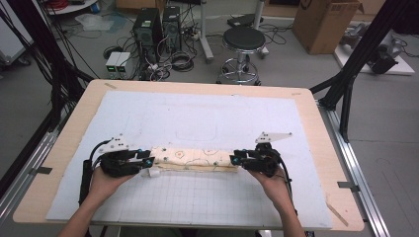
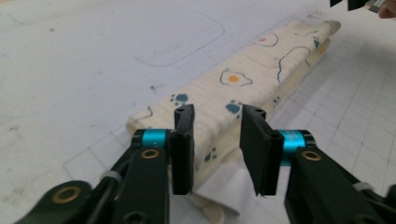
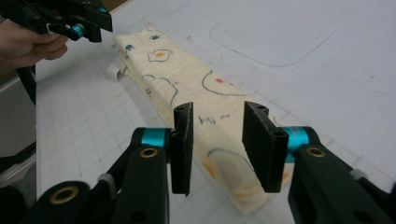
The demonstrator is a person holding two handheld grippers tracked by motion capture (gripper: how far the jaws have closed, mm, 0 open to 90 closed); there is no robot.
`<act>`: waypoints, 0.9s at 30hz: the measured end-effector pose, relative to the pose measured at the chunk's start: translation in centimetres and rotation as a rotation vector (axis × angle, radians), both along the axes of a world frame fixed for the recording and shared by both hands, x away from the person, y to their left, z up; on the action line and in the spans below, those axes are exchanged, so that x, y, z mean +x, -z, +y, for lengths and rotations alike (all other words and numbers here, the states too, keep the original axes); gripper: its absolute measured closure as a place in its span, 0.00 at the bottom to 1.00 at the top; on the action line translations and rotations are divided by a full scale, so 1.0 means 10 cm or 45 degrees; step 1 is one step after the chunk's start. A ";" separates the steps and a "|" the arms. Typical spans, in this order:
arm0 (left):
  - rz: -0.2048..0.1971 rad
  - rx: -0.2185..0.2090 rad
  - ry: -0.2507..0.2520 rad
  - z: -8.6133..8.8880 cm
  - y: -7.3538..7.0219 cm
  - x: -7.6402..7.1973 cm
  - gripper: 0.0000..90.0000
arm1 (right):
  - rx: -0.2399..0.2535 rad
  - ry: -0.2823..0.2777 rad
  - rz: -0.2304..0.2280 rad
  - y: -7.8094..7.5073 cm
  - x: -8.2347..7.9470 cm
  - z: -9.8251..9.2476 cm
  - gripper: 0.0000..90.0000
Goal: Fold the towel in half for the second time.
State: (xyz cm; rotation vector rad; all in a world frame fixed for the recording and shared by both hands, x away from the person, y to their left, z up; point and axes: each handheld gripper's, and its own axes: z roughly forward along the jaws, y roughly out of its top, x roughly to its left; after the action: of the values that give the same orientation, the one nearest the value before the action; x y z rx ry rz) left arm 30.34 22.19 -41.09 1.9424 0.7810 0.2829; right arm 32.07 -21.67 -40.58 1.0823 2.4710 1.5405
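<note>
Lying on the white gridded mat (image 1: pixel 197 197), folded cloth (image 1: pixel 195 159) spans the wooden table (image 1: pixel 59 163)

The left tool (image 1: pixel 148 160) and the right tool (image 1: pixel 236 158) are held low by two hands, pointed at each other. The jaws of both are kept apart.
</note>
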 end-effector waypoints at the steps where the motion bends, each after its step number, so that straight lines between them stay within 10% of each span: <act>1: 0.008 -0.003 -0.003 -0.04 0.00 0.02 0.79 | -0.002 -0.003 -0.002 -0.01 0.02 0.04 0.77; 7: 0.034 -0.010 0.031 -0.33 -0.01 0.16 0.94 | -0.017 -0.054 0.009 -0.02 0.11 0.32 0.92; 27: 0.149 0.201 0.112 -0.77 0.23 0.24 0.97 | -0.200 -0.155 0.083 0.21 0.22 0.95 0.96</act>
State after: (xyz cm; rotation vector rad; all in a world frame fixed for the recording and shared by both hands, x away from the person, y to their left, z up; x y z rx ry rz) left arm 32.70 14.47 -43.35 2.1515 0.7658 0.1838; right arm 34.25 -12.13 -42.67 0.9904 2.6942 1.3308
